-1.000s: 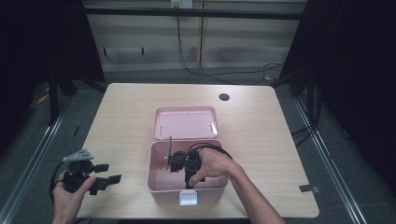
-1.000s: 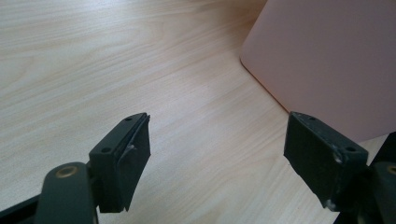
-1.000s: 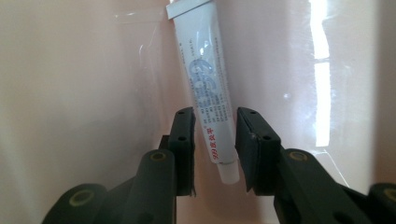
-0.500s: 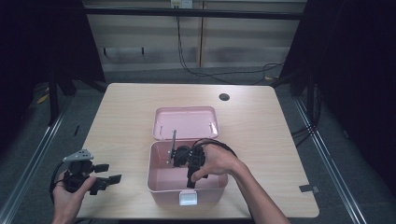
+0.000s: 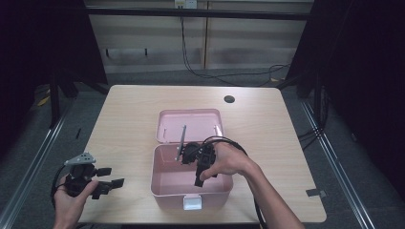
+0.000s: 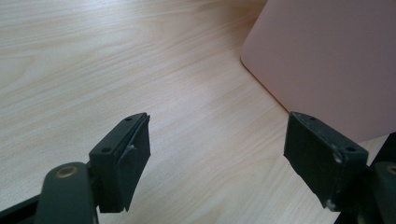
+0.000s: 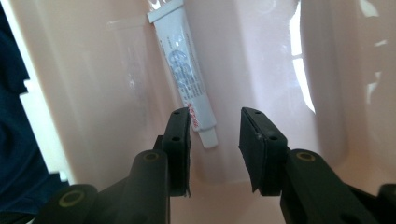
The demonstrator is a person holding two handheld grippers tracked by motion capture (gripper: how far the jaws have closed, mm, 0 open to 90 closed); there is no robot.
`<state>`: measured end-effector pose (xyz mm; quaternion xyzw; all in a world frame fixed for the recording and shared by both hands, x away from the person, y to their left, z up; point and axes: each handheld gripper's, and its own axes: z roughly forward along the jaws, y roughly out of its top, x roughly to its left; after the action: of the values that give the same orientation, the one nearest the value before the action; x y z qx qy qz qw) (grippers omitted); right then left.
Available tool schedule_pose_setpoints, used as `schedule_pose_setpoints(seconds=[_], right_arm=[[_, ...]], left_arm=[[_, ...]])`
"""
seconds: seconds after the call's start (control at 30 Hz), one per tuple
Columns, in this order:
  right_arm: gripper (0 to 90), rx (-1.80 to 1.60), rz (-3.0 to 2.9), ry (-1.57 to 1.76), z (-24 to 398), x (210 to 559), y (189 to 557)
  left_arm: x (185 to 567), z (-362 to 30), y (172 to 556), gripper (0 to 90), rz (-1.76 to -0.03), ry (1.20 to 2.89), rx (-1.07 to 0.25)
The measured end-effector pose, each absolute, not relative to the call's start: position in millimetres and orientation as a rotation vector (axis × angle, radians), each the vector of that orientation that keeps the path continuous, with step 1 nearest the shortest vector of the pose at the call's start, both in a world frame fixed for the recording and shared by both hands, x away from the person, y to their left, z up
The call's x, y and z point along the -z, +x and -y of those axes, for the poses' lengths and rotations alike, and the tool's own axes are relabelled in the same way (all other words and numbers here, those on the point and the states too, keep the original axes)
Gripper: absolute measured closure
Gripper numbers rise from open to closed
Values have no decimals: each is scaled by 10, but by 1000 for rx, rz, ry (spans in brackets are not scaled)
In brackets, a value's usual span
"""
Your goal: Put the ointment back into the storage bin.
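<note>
Our right claw has just been opening, nothing between its jaws: the tube now lies released inside the pink box. Our left claw waits spread over the tabletop.

**A recording booth in a lab**

The place looks like a lab test stand, not a home. A pale wooden table with rounded corners stands alone on a grey floor. Dark curtains hang at both sides. Black cables run down a beige panelled wall. Metal rails lie along the floor beside the table.
</note>
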<state>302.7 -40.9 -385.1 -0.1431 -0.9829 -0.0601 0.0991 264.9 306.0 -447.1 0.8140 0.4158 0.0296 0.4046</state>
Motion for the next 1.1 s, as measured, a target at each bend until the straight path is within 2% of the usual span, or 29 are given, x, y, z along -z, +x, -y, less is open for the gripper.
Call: schedule_pose_setpoints(seconds=[1.1], right_arm=[[644,169,2967,-512,800,3405,3001]], left_arm=[[4472,-3060,2653,227,-1048,2060,-69]])
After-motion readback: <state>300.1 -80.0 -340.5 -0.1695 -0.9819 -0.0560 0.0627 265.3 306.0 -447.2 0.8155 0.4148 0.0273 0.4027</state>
